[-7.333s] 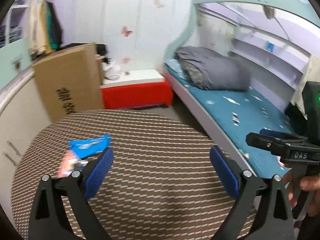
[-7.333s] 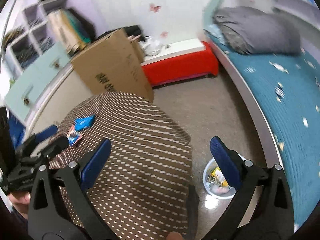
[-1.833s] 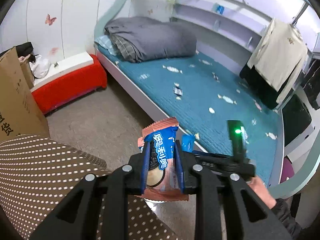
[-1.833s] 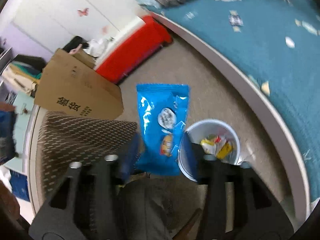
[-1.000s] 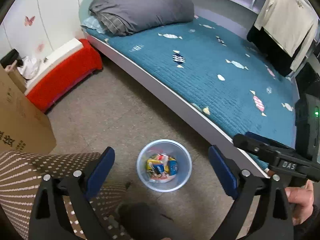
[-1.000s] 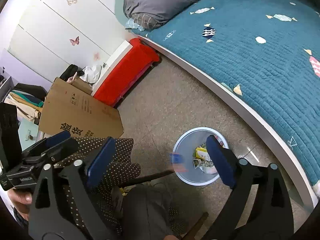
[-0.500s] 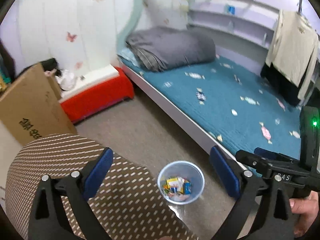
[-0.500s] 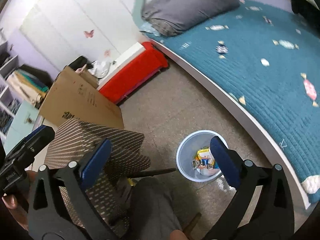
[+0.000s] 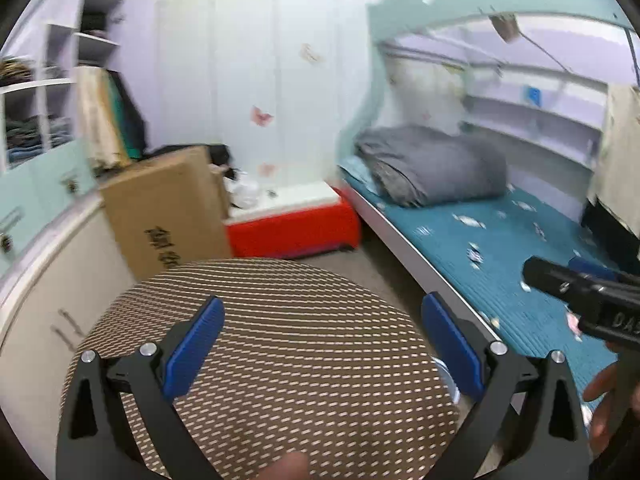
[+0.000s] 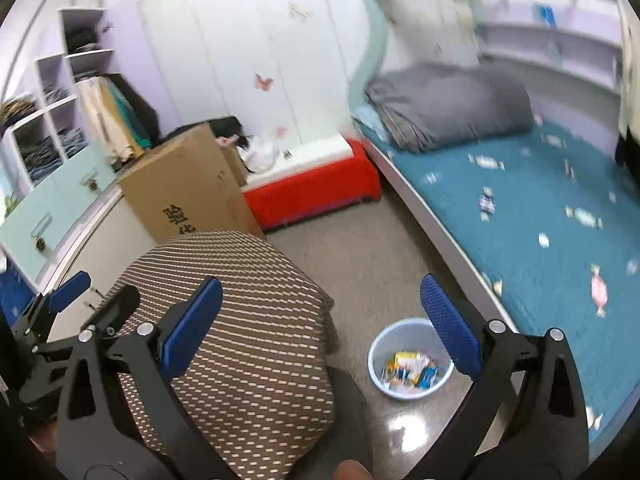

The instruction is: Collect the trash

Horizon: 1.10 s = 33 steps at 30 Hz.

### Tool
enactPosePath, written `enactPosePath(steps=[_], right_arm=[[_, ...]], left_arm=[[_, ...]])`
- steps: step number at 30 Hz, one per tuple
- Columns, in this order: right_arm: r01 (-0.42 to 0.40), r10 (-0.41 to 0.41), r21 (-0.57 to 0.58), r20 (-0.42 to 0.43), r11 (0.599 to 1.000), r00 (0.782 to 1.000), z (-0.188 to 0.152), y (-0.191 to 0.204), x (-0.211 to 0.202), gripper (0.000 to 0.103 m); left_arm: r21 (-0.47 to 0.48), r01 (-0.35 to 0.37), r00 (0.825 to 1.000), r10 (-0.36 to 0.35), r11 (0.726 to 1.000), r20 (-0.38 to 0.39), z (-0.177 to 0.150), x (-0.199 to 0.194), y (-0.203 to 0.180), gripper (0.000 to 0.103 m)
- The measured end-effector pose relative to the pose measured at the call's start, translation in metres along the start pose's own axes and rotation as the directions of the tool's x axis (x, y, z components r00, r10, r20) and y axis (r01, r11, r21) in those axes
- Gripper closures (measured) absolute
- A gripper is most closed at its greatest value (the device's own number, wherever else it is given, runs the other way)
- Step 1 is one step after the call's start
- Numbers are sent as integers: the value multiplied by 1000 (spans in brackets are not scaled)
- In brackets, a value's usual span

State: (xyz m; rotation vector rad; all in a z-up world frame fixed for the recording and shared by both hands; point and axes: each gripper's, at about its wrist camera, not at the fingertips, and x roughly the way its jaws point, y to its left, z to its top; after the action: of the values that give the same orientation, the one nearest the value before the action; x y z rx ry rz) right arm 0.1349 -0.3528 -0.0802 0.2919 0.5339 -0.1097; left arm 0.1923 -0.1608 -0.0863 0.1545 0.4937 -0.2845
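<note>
My left gripper point(image 9: 320, 320) is open and empty above the round table with the brown patterned cloth point(image 9: 280, 340); no wrappers show on the cloth. My right gripper point(image 10: 320, 304) is open and empty, held over the table's right edge point(image 10: 240, 300) and the floor. A pale blue trash bin point(image 10: 408, 360) stands on the floor between the table and the bed, with several wrappers point(image 10: 412, 368) inside. A sliver of the bin's rim point(image 9: 446, 376) shows in the left wrist view behind the right finger. The right gripper's body point(image 9: 584, 292) shows at the right of the left view.
A bed with a teal cover point(image 10: 540, 208) and a grey folded quilt point(image 10: 452, 104) runs along the right. A red bench point(image 10: 316, 188) and a tall cardboard box point(image 10: 188, 188) stand behind the table. Cabinets point(image 9: 36, 280) line the left wall.
Both grippers held wrappers 1.8 s ago, then opened over the bin; the wrappers lie in it. Since half a second ago both views have tilted up and back over the table.
</note>
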Motion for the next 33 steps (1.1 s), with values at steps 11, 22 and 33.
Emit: enactPosePath(steps=[11,22,33], right_arm=[[-16,39,-133,176,991,984,3,72,-74,6],[7,39,-170,266,985,963,-3,88,-111,6],[12,44,-183,297,983,954,-5,97,-127,6]], left_arm=[[-121,-136,982,150,983,112,-8,-103,58,6],[-158,-157,963,187,975,193,-8,-155,59,5],[-173,-170,950,208,970,231,-10,-178,62,5]])
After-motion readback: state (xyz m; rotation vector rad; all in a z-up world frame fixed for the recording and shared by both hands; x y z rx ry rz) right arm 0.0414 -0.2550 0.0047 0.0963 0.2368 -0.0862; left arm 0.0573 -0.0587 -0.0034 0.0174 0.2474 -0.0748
